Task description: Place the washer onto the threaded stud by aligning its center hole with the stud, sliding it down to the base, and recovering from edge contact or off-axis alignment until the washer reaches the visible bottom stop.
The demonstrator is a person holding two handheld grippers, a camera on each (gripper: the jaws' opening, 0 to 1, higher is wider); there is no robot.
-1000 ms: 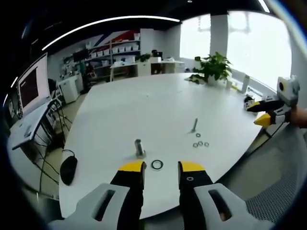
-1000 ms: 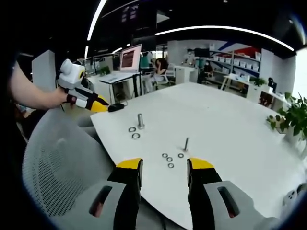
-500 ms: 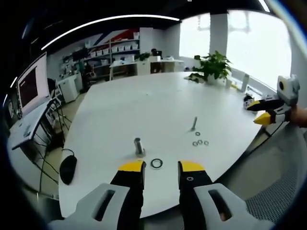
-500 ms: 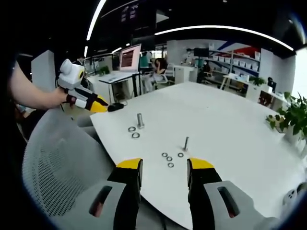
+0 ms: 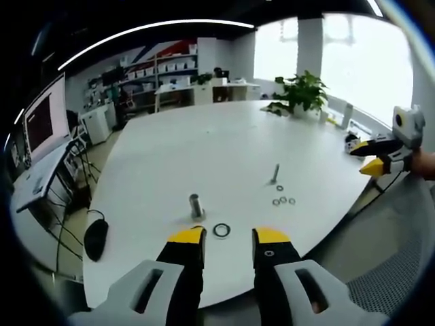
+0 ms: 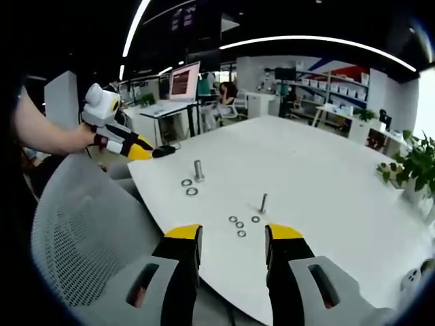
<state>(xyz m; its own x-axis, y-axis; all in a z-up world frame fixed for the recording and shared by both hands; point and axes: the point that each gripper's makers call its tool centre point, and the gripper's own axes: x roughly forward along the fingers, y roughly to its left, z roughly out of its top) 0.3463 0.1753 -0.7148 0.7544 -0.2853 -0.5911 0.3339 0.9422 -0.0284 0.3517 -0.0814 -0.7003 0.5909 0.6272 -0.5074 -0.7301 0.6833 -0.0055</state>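
On the white table [image 5: 204, 149] a thick threaded stud [image 5: 196, 206] stands upright, with a dark ring washer [image 5: 221, 230] lying just in front of it. Farther right is a thin stud [image 5: 275, 174] with small washers [image 5: 283, 200] at its foot. My left gripper [image 5: 229, 238] hovers open over the near table edge, just short of the ring washer. In the right gripper view the thick stud [image 6: 198, 170] has two ring washers [image 6: 189, 187] beside it. Several small washers [image 6: 239, 225] lie near the thin stud [image 6: 264, 202]. My right gripper [image 6: 234, 234] is open and holds nothing.
A grey mesh chair [image 6: 81, 231] sits under my right gripper. A potted plant [image 5: 302, 95] stands at the table's far side. A black mouse [image 5: 97, 239] lies on a side desk to the left. The left gripper [image 6: 119, 139] is held by a hand beyond the table corner.
The left gripper view has drifted very slightly. Nothing on the table has moved and both grippers stay open.
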